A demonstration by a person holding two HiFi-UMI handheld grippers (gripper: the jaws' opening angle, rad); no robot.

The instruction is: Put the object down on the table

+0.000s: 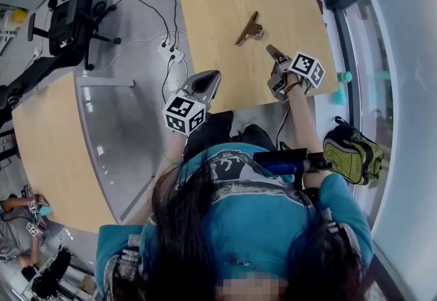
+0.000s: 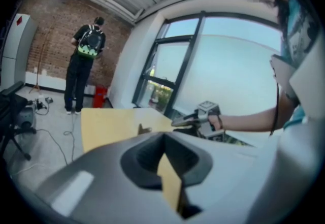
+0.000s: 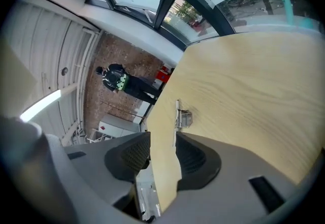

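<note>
A small brass-coloured metal clip [image 1: 249,29] lies on the light wooden table [image 1: 212,13], with nothing gripping it. My right gripper [image 1: 274,52] hovers just near-right of it, jaws open and empty. In the right gripper view the clip [image 3: 182,116] lies on the table [image 3: 254,91] just beyond the right gripper [image 3: 162,139]. My left gripper [image 1: 212,77] hangs over the table's near edge, shut and empty. In the left gripper view, the clip [image 2: 144,129] shows small on the table [image 2: 106,126] beyond the left gripper [image 2: 163,136], with my right gripper [image 2: 193,119] to its right.
A second wooden table [image 1: 48,149] stands to the left across a floor gap. An office chair [image 1: 75,16], cables and a power strip [image 1: 171,54] are on the floor. A person with a backpack [image 2: 89,60] stands far off by a brick wall. Glass wall [image 1: 403,88] on the right.
</note>
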